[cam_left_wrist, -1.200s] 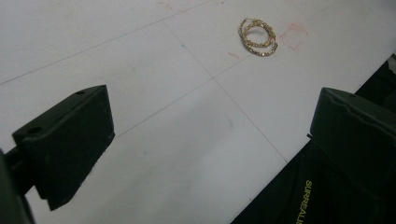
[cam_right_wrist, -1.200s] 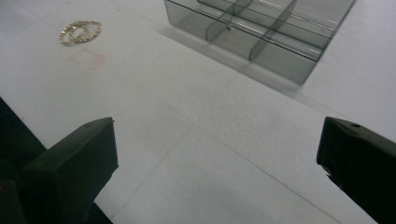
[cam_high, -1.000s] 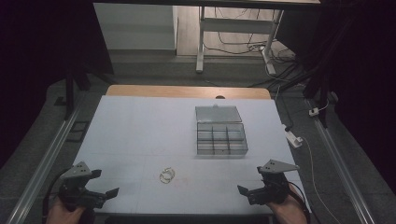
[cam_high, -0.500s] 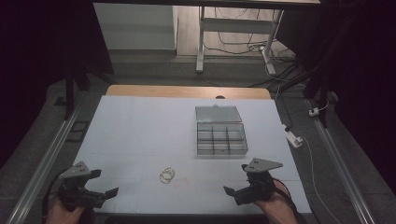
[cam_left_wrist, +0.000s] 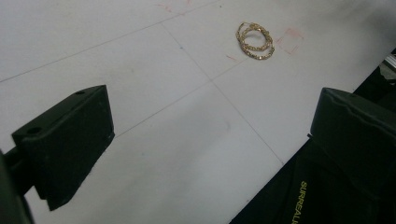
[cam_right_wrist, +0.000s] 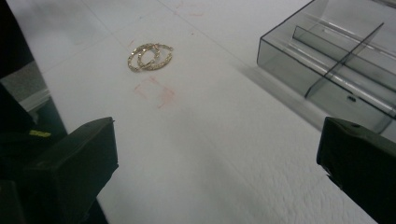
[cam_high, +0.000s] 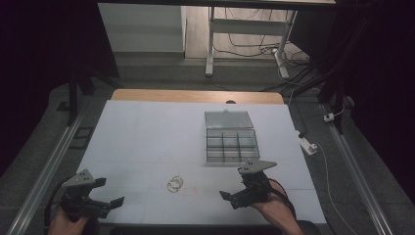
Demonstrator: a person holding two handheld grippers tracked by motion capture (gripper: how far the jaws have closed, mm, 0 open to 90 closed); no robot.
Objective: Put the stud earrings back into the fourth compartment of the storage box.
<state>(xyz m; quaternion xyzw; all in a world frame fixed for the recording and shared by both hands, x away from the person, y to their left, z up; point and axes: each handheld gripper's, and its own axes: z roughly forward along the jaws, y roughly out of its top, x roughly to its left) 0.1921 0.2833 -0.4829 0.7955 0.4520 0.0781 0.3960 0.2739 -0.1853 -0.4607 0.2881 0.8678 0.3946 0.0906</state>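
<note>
Jaws gaping wide and empty on right gripper (cam_high: 234,197), hovering near gold hoop earrings (cam_high: 174,183), pointing toward them.

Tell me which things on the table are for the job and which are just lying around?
For the job:
- gold hoop earrings, lying together on the white table
- clear compartment box, lid open
- right gripper, jaws open, nearest the earrings
- left gripper, jaws open

Just lying about:
- white power strip at the table's right edge
- cables on the floor beyond the table
</note>
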